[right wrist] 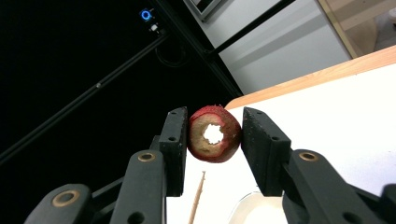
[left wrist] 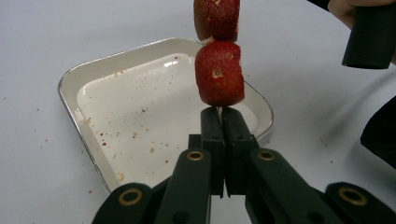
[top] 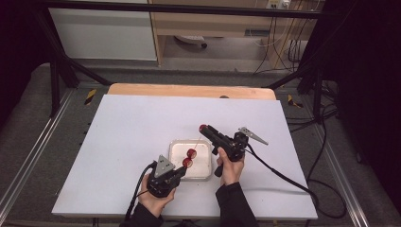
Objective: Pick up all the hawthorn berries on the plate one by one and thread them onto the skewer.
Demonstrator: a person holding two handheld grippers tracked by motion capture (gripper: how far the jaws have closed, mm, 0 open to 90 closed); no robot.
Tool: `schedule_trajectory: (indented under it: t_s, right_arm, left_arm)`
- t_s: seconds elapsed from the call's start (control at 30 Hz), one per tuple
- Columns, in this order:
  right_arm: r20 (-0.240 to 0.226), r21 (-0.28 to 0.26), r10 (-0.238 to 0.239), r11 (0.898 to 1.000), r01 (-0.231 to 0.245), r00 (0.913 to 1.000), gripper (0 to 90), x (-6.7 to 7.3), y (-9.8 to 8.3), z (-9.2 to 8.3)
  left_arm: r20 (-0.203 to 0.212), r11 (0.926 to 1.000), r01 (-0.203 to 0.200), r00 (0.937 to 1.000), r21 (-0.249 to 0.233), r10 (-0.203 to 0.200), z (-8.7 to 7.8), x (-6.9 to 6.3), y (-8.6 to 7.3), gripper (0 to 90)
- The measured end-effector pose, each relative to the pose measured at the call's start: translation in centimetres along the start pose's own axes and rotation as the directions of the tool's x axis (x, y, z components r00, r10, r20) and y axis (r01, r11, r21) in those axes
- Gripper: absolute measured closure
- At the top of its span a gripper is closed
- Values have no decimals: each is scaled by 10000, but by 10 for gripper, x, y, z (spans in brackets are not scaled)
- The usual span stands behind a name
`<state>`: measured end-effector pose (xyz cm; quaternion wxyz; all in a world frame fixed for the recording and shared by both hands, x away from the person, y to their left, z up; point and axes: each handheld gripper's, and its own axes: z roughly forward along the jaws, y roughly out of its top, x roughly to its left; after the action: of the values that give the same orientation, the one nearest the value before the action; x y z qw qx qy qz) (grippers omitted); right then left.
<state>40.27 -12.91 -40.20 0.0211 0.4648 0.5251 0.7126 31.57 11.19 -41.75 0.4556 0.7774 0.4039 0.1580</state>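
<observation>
A thin wooden skewer point(top: 196, 144) carries two red fruit pieces point(top: 191, 153) point(top: 187, 163) and slants up over a shallow white tray point(top: 201, 174). My left gripper point(top: 181, 169) is shut on the skewer's lower end. In the left gripper view the jaws point(left wrist: 221, 112) pinch the stick just below the lower piece point(left wrist: 219, 72), with the second piece point(left wrist: 217, 18) above it. My right gripper point(top: 204, 128) holds a third red fruit piece point(right wrist: 215, 134), cored with a hole, above and beyond the skewer's tip point(right wrist: 197, 198).
The tray point(left wrist: 140, 116) holds only red crumbs and sits mid-table on a white board point(top: 132, 137). A wooden table edge point(top: 189, 90) runs along the back. Black cables point(top: 283, 177) trail off to the right. The right hand's black handle point(left wrist: 369, 37) shows close by.
</observation>
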Motion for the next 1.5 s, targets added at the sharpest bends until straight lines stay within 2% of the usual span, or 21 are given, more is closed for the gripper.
schedule_trajectory:
  t_s: [0.57, 0.93, 1.03, 1.27, 1.5]
  right_arm:
    - [-155, 90, 92, 9999, -91, 9998, 622, 1, -4, 0]
    - [-232, 50, 225, 9997, -224, 9995, 623, 3, -11, 0]
    - [-257, 58, 336, 9994, -335, 9991, 624, 4, -13, 0]
    - [-289, 450, 490, 9978, -477, 9984, 625, 4, -23, 1]
    - [-157, 627, 241, 9978, -230, 9996, 618, 6, -24, 0]
  left_arm:
    - [3, 9999, 97, 10000, -65, -97, 2, -1, 2, 886]
    - [-16, 9969, 519, 9986, -585, -521, 4, -1, 4, 886]
    - [-77, 9962, 488, 9987, -717, -495, 5, -4, 5, 887]
    - [-26, 9939, 762, 9971, -793, -766, 8, -2, 10, 887]
    - [82, 9944, 746, 9972, -750, -742, 9, 1, 10, 887]
